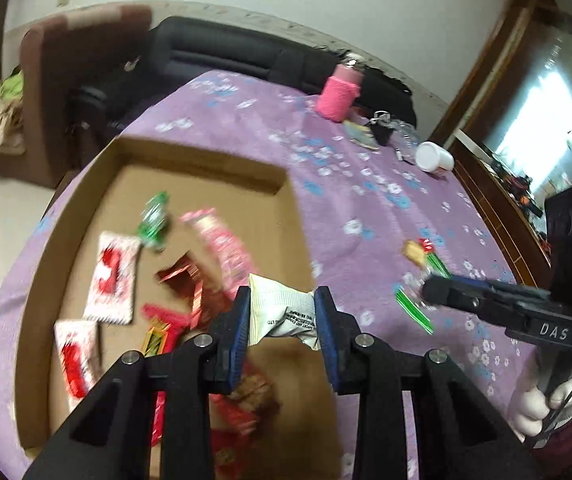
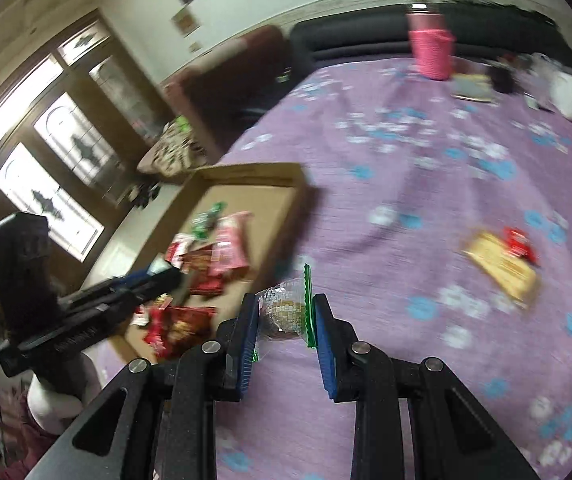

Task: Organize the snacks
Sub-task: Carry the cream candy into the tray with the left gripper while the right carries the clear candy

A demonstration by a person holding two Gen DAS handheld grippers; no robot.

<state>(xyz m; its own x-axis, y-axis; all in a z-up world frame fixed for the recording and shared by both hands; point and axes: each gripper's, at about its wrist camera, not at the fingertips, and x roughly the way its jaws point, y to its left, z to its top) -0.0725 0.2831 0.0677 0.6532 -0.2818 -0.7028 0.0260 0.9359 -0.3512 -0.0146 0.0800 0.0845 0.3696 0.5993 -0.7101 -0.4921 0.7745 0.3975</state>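
Now: 2 snacks held, box waiting

Your left gripper (image 1: pixel 282 312) has its jaws clamped on a white sachet (image 1: pixel 282 308), hanging over the near right edge of the cardboard box (image 1: pixel 202 164). It looks light and crinkly, so pinch the flat body, not the seam. That box holds about 8 red, pink and green packets. Your right gripper (image 2: pixel 284 316) clamps a clear green-edged packet (image 2: pixel 286 308) above the purple tabletop (image 2: pixel 406 184); it is soft and probably crushable.

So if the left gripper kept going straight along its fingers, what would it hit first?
Probably the snack pile in the cardboard box: the left gripper, shut on a white packet, points over it. Depth is unclear.
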